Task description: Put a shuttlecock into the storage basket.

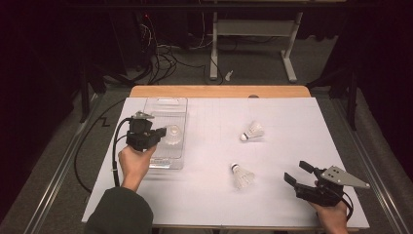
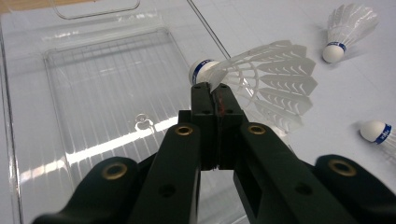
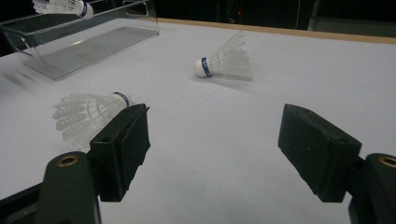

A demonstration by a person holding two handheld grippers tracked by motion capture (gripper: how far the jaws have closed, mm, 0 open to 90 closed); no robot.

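My left gripper is shut on the feather skirt of a white shuttlecock just behind its blue-banded cork. It holds the shuttlecock above the clear plastic tray at the table's left. A second shuttlecock lies on its side at mid table. The third shuttlecock lies nearer the front. My right gripper rests low at the front right, open, with nothing between its jaws. It points toward the third shuttlecock.
A white mat covers the table, with a wooden strip along the far edge. Beyond the table are floor cables and a desk's metal legs. A black cable trails from the left gripper.
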